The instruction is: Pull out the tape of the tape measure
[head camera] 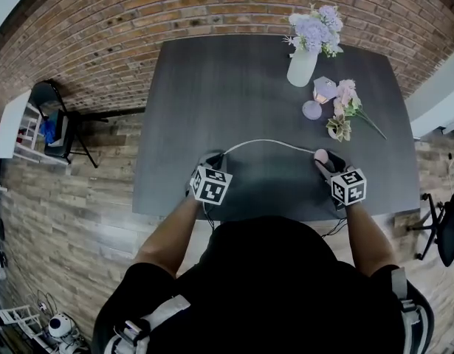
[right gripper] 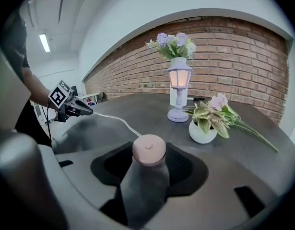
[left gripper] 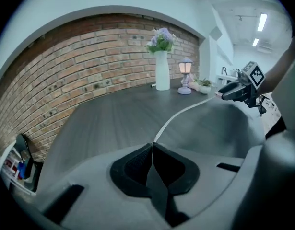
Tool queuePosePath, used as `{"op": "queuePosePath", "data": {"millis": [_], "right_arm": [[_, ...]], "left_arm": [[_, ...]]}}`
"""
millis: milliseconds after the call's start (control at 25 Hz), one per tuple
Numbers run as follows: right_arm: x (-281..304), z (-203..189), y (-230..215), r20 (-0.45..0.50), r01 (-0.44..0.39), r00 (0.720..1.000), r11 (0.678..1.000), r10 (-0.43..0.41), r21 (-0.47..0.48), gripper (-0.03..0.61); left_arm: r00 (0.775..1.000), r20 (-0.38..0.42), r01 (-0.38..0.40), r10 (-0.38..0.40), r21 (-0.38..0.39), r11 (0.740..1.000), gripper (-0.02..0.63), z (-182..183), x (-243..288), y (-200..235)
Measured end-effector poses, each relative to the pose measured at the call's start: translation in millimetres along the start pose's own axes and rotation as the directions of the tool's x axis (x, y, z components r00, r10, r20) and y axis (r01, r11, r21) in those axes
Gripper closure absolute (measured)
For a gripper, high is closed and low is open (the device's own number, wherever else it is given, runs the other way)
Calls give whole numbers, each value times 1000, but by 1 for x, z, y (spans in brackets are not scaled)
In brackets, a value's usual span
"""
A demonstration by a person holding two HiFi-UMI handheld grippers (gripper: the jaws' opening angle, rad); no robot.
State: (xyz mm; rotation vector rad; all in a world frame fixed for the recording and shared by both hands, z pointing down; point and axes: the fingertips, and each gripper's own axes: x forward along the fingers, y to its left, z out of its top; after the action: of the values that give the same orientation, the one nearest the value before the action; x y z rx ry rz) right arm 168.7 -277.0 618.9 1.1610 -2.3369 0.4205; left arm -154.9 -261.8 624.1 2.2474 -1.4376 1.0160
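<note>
A small round pink tape measure (right gripper: 148,150) sits between the jaws of my right gripper (right gripper: 148,153), which is shut on it. Its thin white tape (head camera: 267,142) is drawn out and arcs just above the dark grey table (head camera: 212,80) to my left gripper (head camera: 214,157). That gripper's pads are shut on the tape's end (left gripper: 152,144). In the head view the pink case (head camera: 320,155) is near the table's front right, and the right gripper (head camera: 325,158) holds it there. In the left gripper view the tape (left gripper: 185,111) runs away to the right gripper (left gripper: 223,93).
At the table's back right stands a white vase of purple flowers (head camera: 303,65). A small lilac lamp (head camera: 313,109) and a little pot with a pink flower (head camera: 339,127) are in front of it. A black chair (head camera: 53,124) stands left of the table. The front edge is close under both grippers.
</note>
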Motion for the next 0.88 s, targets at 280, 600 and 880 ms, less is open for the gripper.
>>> {"op": "queuePosePath", "data": {"millis": [280, 600, 880], "right_arm": [[-9, -16, -10, 2, -17, 1000, 1000, 17, 20, 354], [-22, 22, -39, 166, 13, 986, 996, -27, 83, 314], [-23, 87, -31, 306, 4, 952, 1000, -7, 11, 581]], "left_arm": [[998, -55, -40, 38, -30, 999, 534, -13, 0, 2], [985, 60, -150, 159, -141, 979, 489, 13, -23, 33], [942, 215, -219, 257, -185, 958, 490, 69, -57, 61]]}}
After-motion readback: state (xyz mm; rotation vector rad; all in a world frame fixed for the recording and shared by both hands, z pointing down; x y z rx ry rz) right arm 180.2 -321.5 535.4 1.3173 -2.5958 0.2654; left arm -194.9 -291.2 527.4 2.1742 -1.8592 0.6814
